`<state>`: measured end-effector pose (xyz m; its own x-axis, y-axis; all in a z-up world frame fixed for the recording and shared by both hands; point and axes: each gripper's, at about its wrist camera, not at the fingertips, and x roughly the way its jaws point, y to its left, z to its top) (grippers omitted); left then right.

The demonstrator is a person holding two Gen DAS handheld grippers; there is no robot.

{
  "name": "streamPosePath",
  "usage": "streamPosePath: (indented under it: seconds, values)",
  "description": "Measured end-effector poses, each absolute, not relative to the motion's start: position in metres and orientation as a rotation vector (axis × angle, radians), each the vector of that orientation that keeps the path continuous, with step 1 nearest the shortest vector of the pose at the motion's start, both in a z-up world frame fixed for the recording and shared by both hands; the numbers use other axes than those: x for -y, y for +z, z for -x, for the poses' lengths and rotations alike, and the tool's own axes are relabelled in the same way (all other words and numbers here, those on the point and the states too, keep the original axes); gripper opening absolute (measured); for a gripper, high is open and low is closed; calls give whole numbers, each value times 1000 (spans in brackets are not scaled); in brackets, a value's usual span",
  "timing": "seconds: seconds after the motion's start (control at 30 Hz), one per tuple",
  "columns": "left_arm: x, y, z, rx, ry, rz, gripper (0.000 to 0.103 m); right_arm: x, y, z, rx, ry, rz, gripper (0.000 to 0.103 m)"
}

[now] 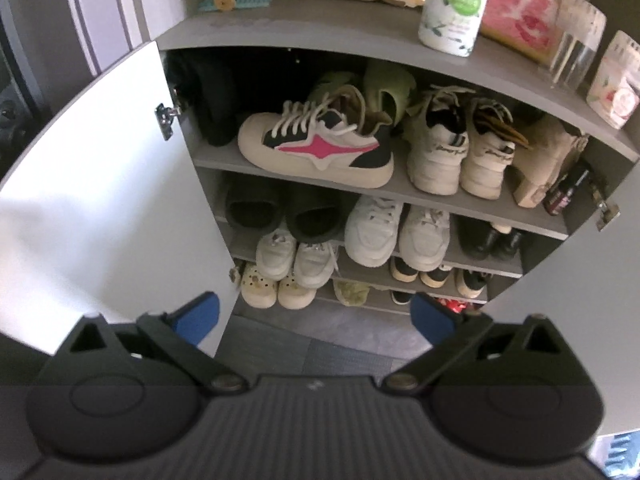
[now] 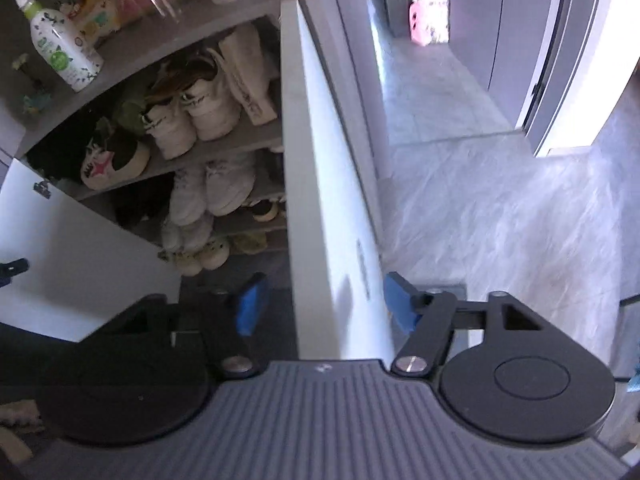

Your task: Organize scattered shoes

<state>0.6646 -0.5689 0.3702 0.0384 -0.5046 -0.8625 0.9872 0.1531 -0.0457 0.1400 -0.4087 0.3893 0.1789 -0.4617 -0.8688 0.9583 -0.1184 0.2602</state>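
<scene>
The shoes are sitting on the shelves of an open cabinet [image 1: 360, 196]; none is showing on the floor strip in front. On the top shelf a pink-marked sneaker [image 1: 316, 148] is lying sideways along the shelf, while the white pair [image 1: 460, 152] to its right is standing heels out. I judge the sneakers light, with firm soles and soft uppers that would give under a pinch, so the heel collar or sole edge looks like the surest hold.

The left gripper [image 1: 316, 314] is hanging wide open in front of the lower shelves, holding nothing. The right gripper [image 2: 324, 304] is spread open with its blue pads either side of the right door's [image 2: 320, 184] near edge; whether they are touching it I cannot tell.

The left view is showing all the shelves and the left door [image 1: 100, 200]; the right view alone is showing the door between the pads and the pale floor [image 2: 480, 208] running far right.
</scene>
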Motion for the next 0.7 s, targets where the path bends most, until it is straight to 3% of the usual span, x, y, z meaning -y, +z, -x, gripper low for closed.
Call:
streamPosePath:
  seconds: [0.17,0.4,0.57,0.63,0.7]
  values:
    - [593,368,-696,-795,-1337,-757,102,422,392,-171,-752,-1399,-1080,51]
    - [629,365,-748,-715,-1378,-811,102,435,394,-207,-746,-1373,-1201,52]
    - [655,370,-783,-661,-1432,-829,102,446,393,-257,-605,-1372,-1264,51]
    - [661,374,-788,-637,-1451,-835,102,450,390,-271,-512,-1384,-1283,45]
    - [666,379,-791,-622,-1469,-833,102,457,387,-288,-418,-1392,-1290,49]
